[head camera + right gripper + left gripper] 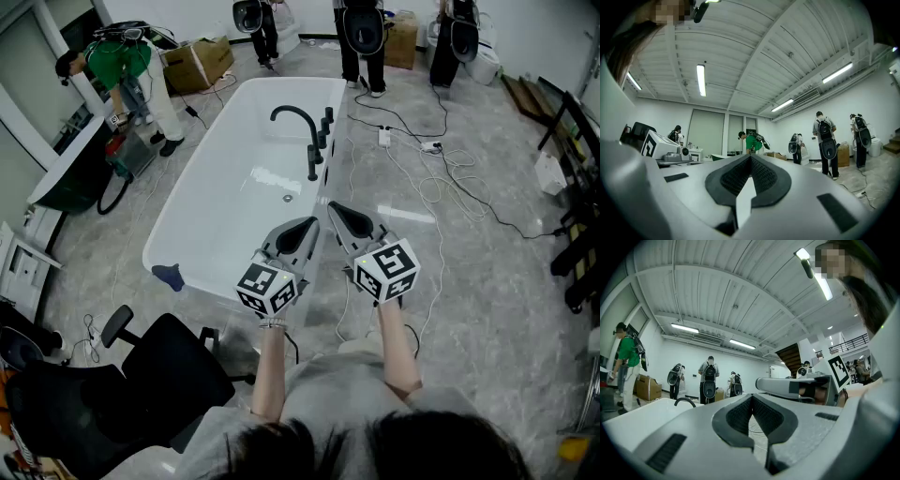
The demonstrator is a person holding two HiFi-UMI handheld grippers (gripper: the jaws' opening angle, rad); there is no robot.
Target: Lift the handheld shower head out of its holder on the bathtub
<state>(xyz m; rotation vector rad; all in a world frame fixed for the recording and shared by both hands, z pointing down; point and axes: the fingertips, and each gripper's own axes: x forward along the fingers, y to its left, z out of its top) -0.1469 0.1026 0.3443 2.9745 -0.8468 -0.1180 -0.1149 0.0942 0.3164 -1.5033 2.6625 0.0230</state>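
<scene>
Left gripper view, item 1: left gripper [751,397], jaws pressed together at the tips, nothing between the ribbed pads, held level.

Item 2: right gripper [750,157], jaws likewise pressed together, nothing between them, held level.

Item 3: both tools in the head view, left gripper [302,232] and right gripper [345,219], side by side above the near end of the bathtub [187,202], touching neither the tub nor its fittings.

Item 4: handheld shower head [313,161], judged to be the slim black upright on the tub's right rim, seated in its holder, well apart from both grippers. Task judged not yet begun.

Item 5: arched black spout [295,117] and short black handles [325,124], close beside the shower head on the same rim.

Item 6: blue cloth [169,275] on the near left rim; loose cables [441,178] on the floor along the tub's right side; black office chair [141,384] near the person's left.

Hazards, as judgement:
- Closed jaws brought up to the handle would knock it rather than take it; they need spreading first.
- A slim, glossy handle may slip or twist in the pads.
- A lift off the vertical may jam it in the holder, and any attached hose may drag.
- The crowded fittings invite a bump.
- The cables could catch a foot on the walk round.
</scene>
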